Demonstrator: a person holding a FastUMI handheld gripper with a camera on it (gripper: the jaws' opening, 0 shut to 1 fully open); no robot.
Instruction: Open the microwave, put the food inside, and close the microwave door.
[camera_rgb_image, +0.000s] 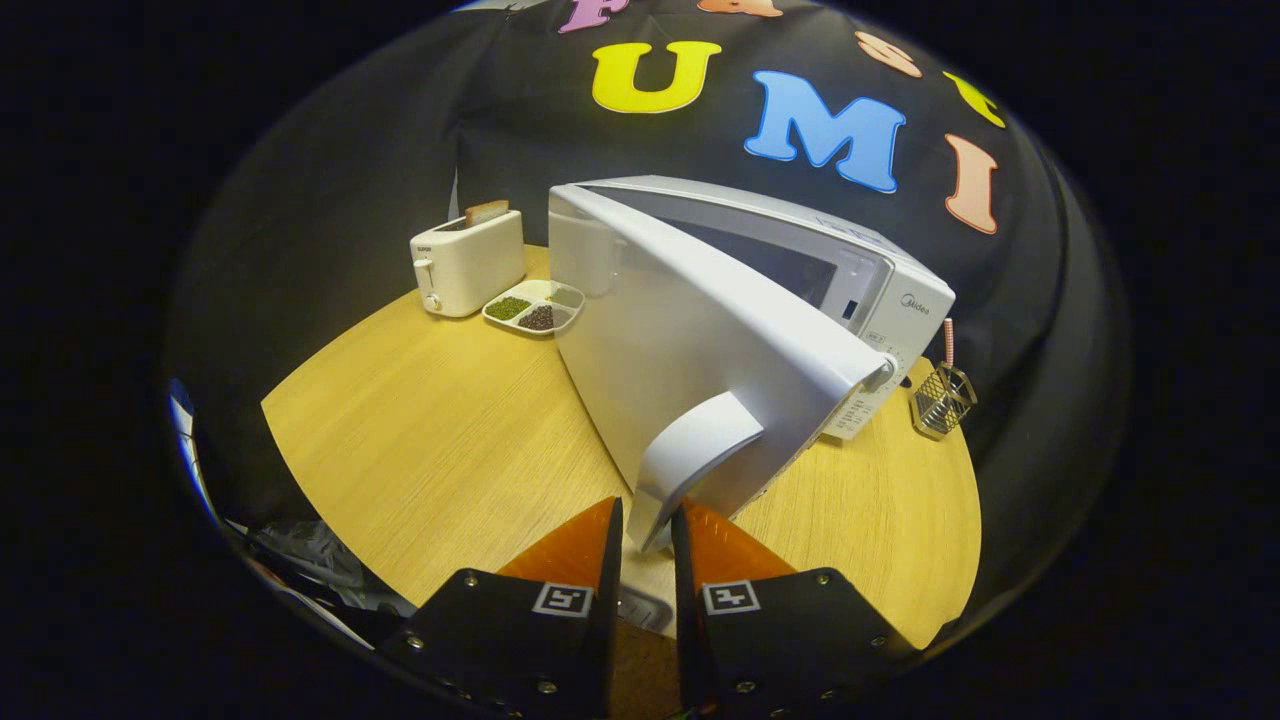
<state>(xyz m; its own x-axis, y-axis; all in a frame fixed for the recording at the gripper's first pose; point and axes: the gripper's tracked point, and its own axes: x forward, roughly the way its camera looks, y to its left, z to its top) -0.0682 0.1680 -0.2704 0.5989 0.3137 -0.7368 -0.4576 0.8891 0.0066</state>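
From the gripper view, a white microwave stands on a round, light wooden table, and its door is swung out wide towards the camera, so the door's outer face fills the middle of the scene. A curved white handle runs down the free edge of the door, and its lower end sits between the two fingers of the gripper. The fingers are drawn close together with the handle's tip in the narrow gap; it cannot be told whether both press on it. Past the top edge of the door, part of the dark cavity of the microwave shows, with the control panel beside it on the far side of the door. Beyond the hinge side of the door, away from the control panel, lies a small white divided dish of food with green and dark portions, just beside the door's edge. Next to the dish stands a white toaster with a slice of toast sticking up. A small wire basket sits near the table's rim by the control panel. A broad stretch of bare tabletop lies in front of the dish and the toaster, between the door and the table's near edge.
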